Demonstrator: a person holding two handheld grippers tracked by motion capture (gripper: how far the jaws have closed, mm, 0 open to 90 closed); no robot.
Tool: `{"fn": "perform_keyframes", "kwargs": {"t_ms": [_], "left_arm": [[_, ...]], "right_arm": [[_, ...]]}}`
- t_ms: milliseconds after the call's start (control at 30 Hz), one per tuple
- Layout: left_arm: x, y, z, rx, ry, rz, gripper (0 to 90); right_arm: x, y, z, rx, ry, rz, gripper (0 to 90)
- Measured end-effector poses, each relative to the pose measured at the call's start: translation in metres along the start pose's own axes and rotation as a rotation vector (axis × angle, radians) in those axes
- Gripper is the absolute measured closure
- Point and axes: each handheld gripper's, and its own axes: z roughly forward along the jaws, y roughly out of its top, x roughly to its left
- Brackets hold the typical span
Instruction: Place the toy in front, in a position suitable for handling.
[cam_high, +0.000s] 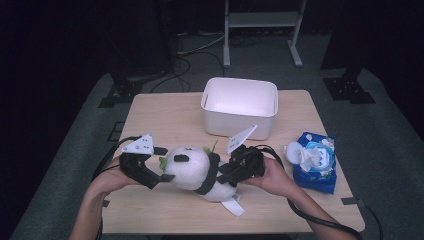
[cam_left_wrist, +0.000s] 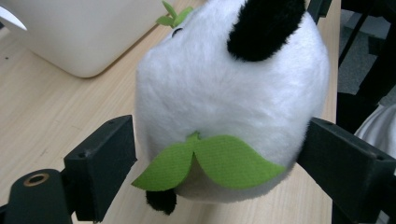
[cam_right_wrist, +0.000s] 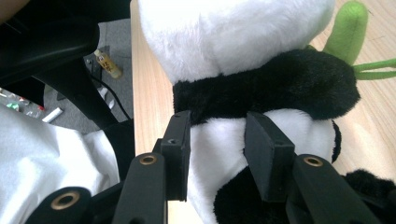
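A plush panda (cam_high: 192, 170) lies on its side across the front of the wooden table (cam_high: 160, 115), white with black bands and green leaves. My left gripper (cam_high: 164, 164) has a jaw on each side of its round head (cam_left_wrist: 224, 93), and both pads touch the fur just above a green leaf (cam_left_wrist: 210, 163). From the other side, my right gripper (cam_high: 225, 175) pinches the white body (cam_right_wrist: 217, 135) just below the black band (cam_right_wrist: 261, 88). A white tag (cam_high: 232, 206) trails from the panda toward the table's front edge.
A white empty bin (cam_high: 240, 117) stands at the back middle of the table, close behind the panda. A blue packet with a white wad on it (cam_high: 315, 167) lies at the right. Black stands and cables sit on the floor beyond.
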Motion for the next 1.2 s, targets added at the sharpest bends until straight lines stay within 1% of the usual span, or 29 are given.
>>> {"fn": "perform_keyframes", "kwargs": {"t_ms": [33,67,100,167,333,433,500,533,600,667,700,833,900,1033,1133,1167,1200], "left_arm": [[0.0,-0.002,0.0,-0.011,-0.019,0.004,14.6],[0.0,-0.004,0.001,-0.021,-0.025,0.007,20.5],[0.0,-0.005,0.001,-0.02,-0.024,0.015,21.4],[-0.001,-0.008,0.001,-0.022,-0.022,0.012,24.0],[0.0,-0.014,0.006,-0.018,-0.02,0.001,27.0],[0.0,-0.02,0.014,0.005,-0.02,0.0,27.6],[0.001,-0.024,0.024,0.023,-0.024,-0.007,27.6],[0.001,-0.027,0.03,0.037,-0.03,-0.013,27.6],[0.003,-0.03,0.043,0.051,-0.041,-0.02,27.5],[0.005,-0.032,0.057,0.047,-0.059,-0.031,27.5],[0.006,-0.033,0.065,0.035,-0.07,-0.042,27.5],[0.008,-0.031,0.087,0.039,-0.092,-0.042,27.3],[0.009,-0.028,0.095,0.026,-0.1,-0.043,26.8],[0.009,-0.022,0.101,0.021,-0.117,-0.037,25.8],[0.008,-0.02,0.099,0.032,-0.118,-0.035,24.6],[0.008,-0.021,0.097,0.035,-0.116,-0.035,24.1],[0.008,-0.021,0.096,0.039,-0.117,-0.035,24.2]], "right_arm": [[0.0,0.001,0.0,0.004,0.002,-0.002,60.6],[0.0,0.001,0.0,0.007,0.005,-0.003,60.4],[0.0,0.002,0.0,0.01,0.006,-0.002,60.4],[0.0,0.003,0.0,0.014,0.015,0.0,60.4],[0.0,0.008,-0.002,0.017,0.006,-0.001,60.3],[0.0,0.011,-0.002,0.026,0.001,-0.003,60.3],[0.0,0.012,-0.003,0.029,-0.006,-0.003,60.2],[0.0,0.012,-0.005,0.026,-0.009,-0.002,60.1],[-0.001,0.012,-0.007,0.029,-0.015,-0.001,60.1],[-0.001,0.011,-0.009,0.043,-0.029,0.005,60.1],[-0.002,0.009,-0.01,0.044,-0.037,0.006,59.9],[-0.004,0.001,-0.016,0.056,-0.052,0.022,59.8],[-0.004,-0.006,-0.019,0.063,-0.063,0.036,59.9],[-0.002,-0.016,-0.028,0.077,-0.073,0.057,60.5],[0.0,-0.014,-0.033,0.071,-0.091,0.038,60.6],[0.001,-0.012,-0.036,0.064,-0.1,0.036,60.8],[0.0,-0.009,-0.037,0.059,-0.113,0.026,62.0]]}}
